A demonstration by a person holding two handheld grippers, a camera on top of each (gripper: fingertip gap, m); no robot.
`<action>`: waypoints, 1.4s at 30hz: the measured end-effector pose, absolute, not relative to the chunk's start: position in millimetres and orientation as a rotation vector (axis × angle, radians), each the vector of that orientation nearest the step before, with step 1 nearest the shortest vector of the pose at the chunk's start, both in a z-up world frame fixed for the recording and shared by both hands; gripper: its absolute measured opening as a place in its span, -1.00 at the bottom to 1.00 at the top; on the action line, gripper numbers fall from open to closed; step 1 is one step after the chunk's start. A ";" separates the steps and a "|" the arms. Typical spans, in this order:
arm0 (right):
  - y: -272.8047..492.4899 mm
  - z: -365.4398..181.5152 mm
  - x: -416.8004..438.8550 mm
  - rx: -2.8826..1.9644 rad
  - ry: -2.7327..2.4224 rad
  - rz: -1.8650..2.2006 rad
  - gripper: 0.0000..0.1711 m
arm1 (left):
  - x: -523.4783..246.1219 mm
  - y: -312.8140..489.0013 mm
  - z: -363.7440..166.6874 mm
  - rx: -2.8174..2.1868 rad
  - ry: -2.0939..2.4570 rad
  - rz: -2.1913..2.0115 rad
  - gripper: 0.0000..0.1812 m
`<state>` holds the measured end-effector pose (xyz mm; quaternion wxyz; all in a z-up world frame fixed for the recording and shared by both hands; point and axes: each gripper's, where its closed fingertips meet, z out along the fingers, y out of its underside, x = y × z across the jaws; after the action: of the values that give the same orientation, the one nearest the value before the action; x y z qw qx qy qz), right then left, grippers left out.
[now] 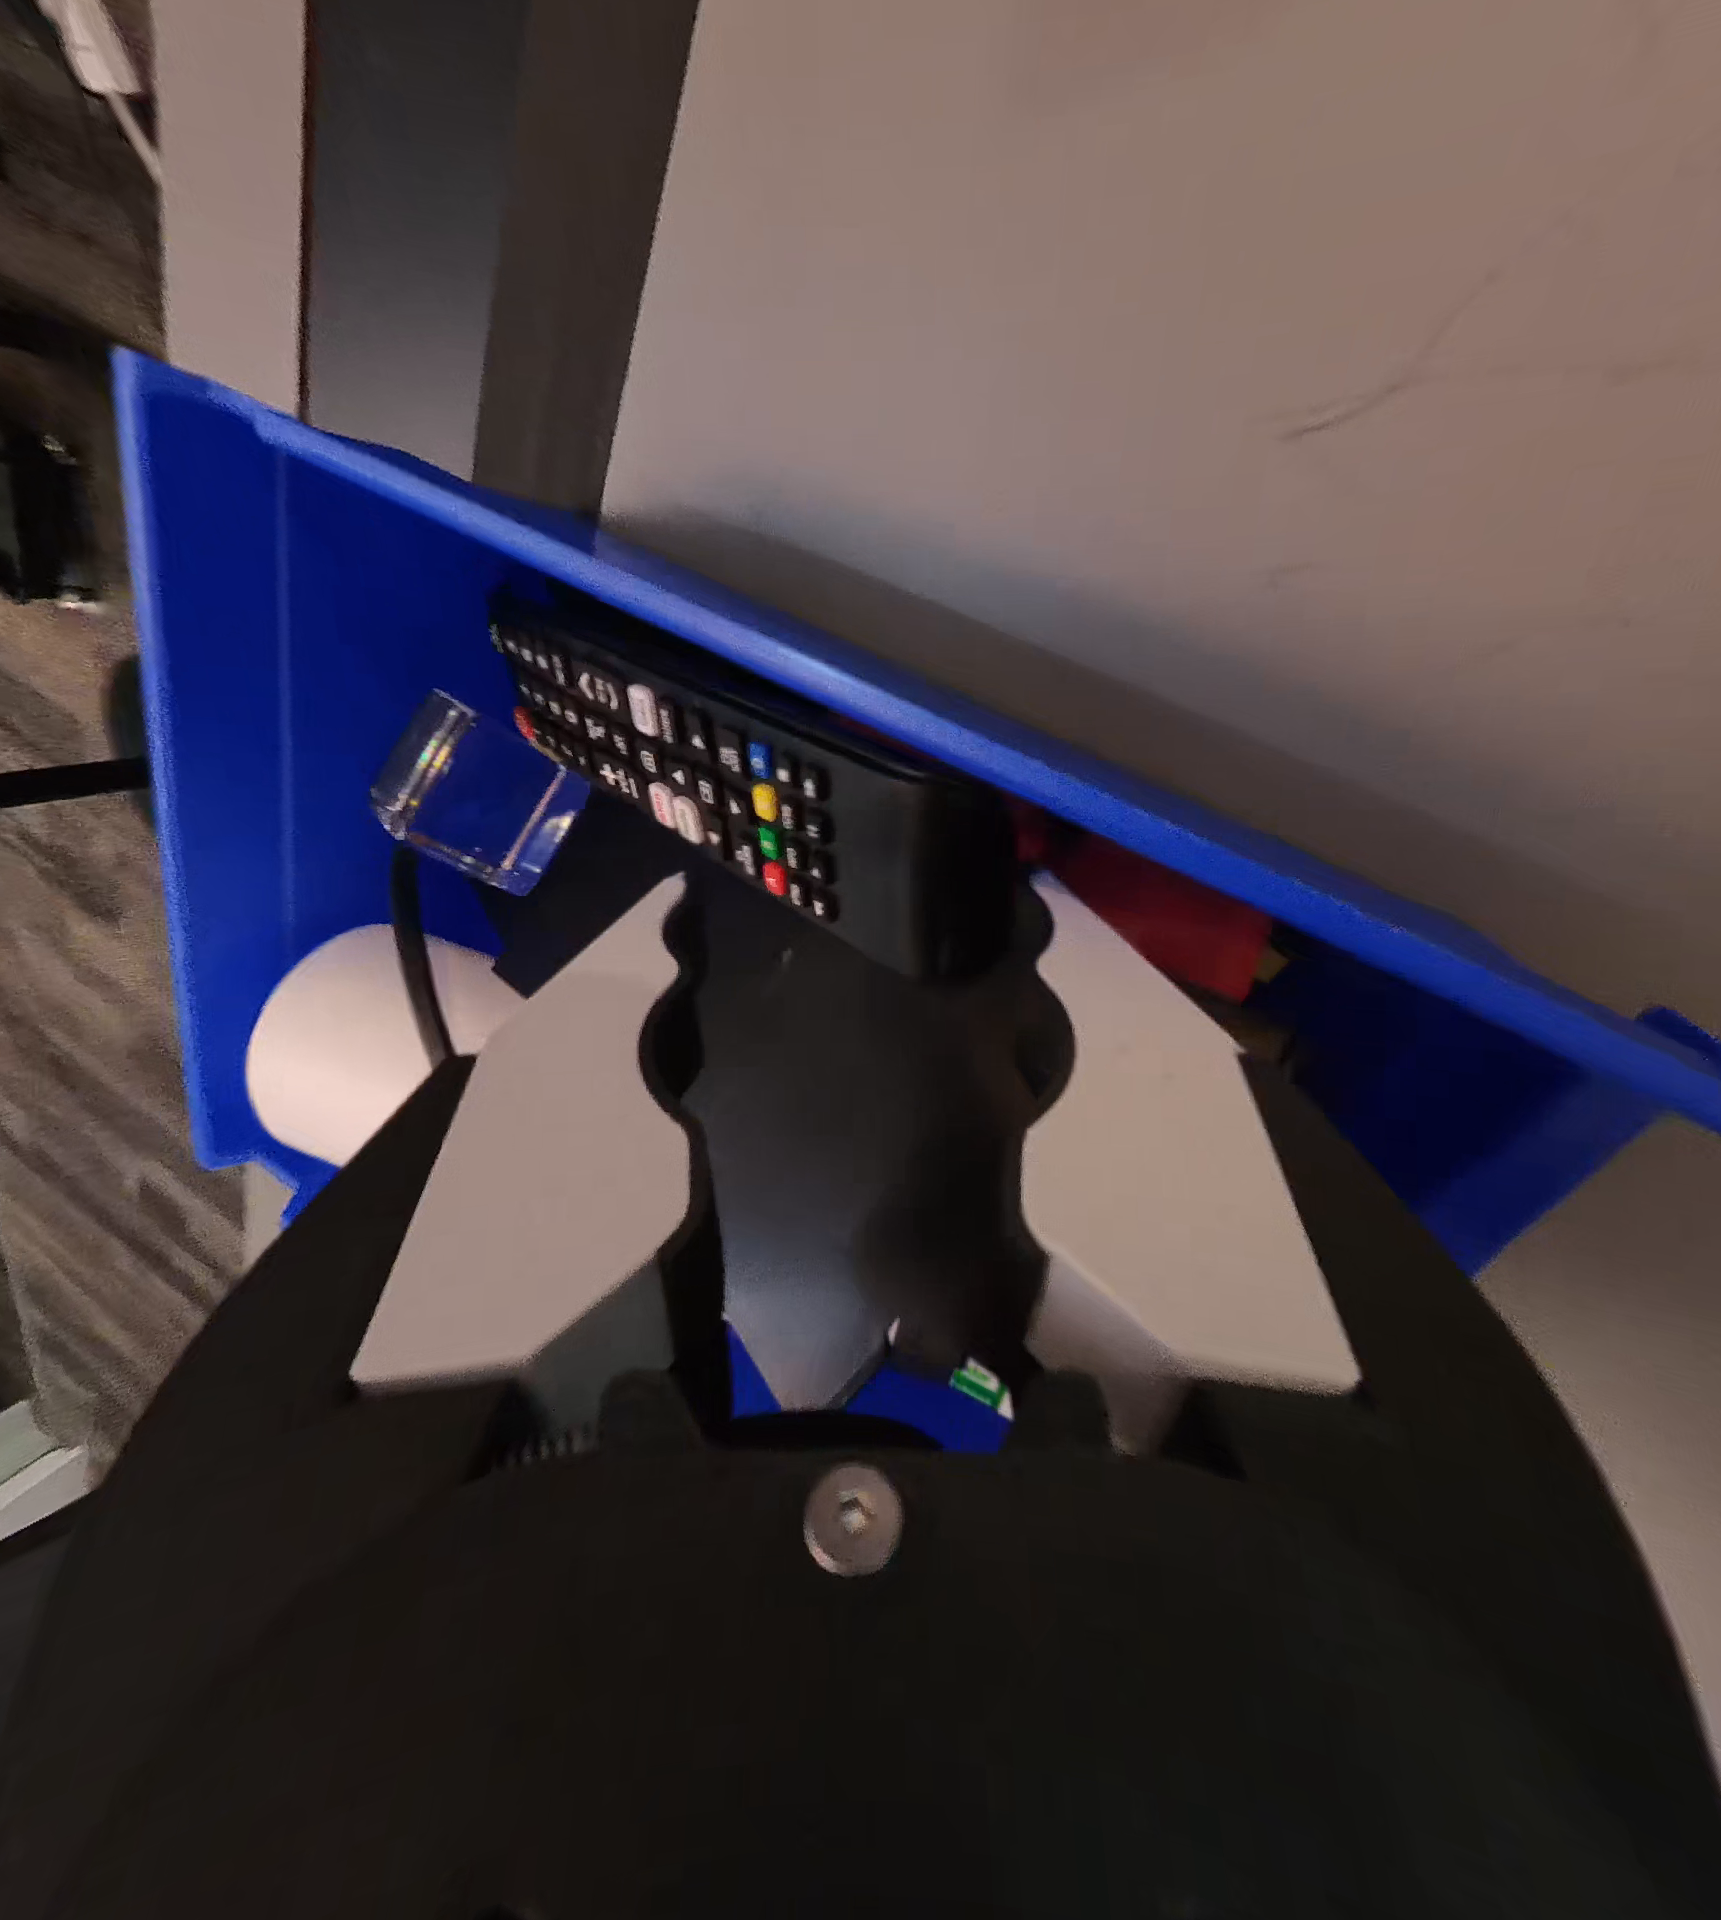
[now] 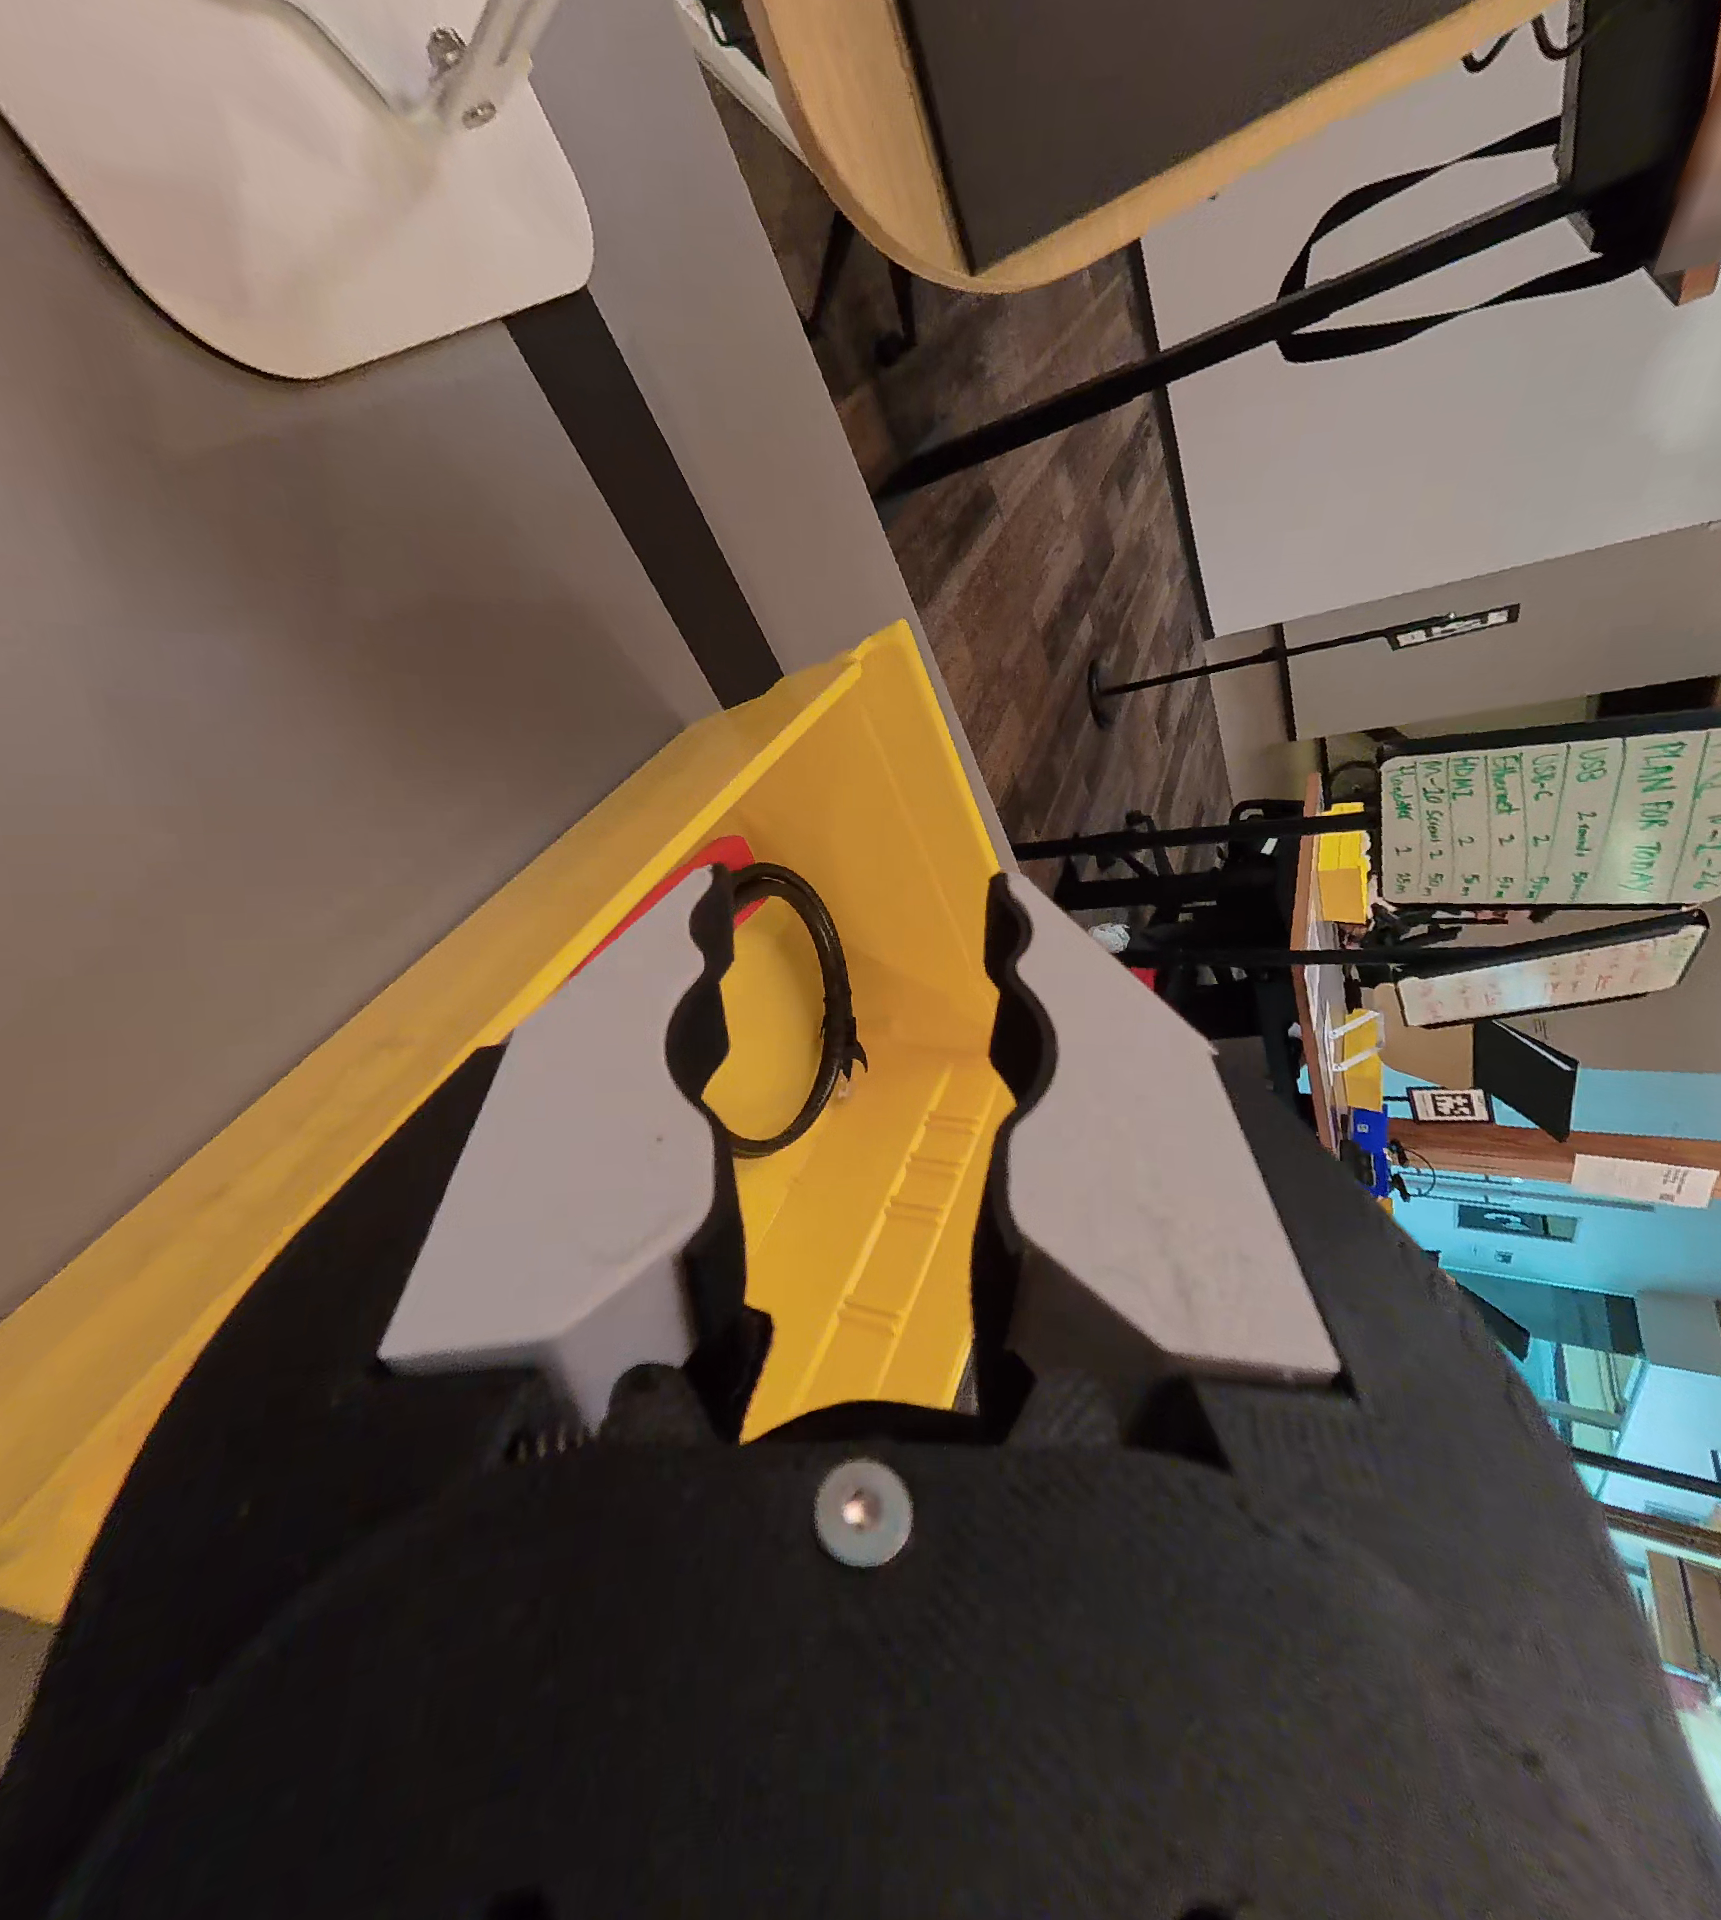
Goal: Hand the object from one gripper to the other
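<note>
Bins first: on our left side we see a blue bin [image 1: 336, 582] on the grey tabletop [image 1: 1251, 364], holding a black TV remote [image 1: 731, 790], a clear plastic block [image 1: 477, 795], a white roll [image 1: 347, 1039] w/ a black cable [image 1: 414, 966] crossing it, and a red item [image 1: 1168, 920] tucked against the far wall. A small green-and-white bit [image 1: 981, 1382] shows low betw. the fingers; we can't tell what it is.

On our right, a yellow bin [image 2: 866, 748] holds a coiled black cable [image 2: 814, 997] and a red flat thing [image 2: 721, 862], mostly hidden behind the left finger.

Remote: black, slim, long, rows of small buttons plus coloured ones (blue, yellow, green, red) and a couple of white keys. It lies tilted in the blue bin along the far wall, its near end betw. our left gripper [image 1: 856, 904] tips. Fingers stand apart around that end; contact w/ the pads isn't clear, view is blurred, so we can't tell if it's gripped.

Right gripper [image 2: 851, 894] is spread wide, nothing betw. the fingers, poised over the yellow bin's inside.
</note>
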<state>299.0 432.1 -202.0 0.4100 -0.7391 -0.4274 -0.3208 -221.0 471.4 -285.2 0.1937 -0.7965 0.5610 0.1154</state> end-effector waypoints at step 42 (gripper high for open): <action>416.8 -205.1 244.3 -1.738 -1.107 -0.615 -0.46 | -266.6 591.8 -310.7 -2.602 0.719 0.373 -0.49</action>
<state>244.3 416.8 -205.1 0.4757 -0.7110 -0.4527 -0.2515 -266.6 591.8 -310.7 0.2067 -0.9342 0.2580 0.1339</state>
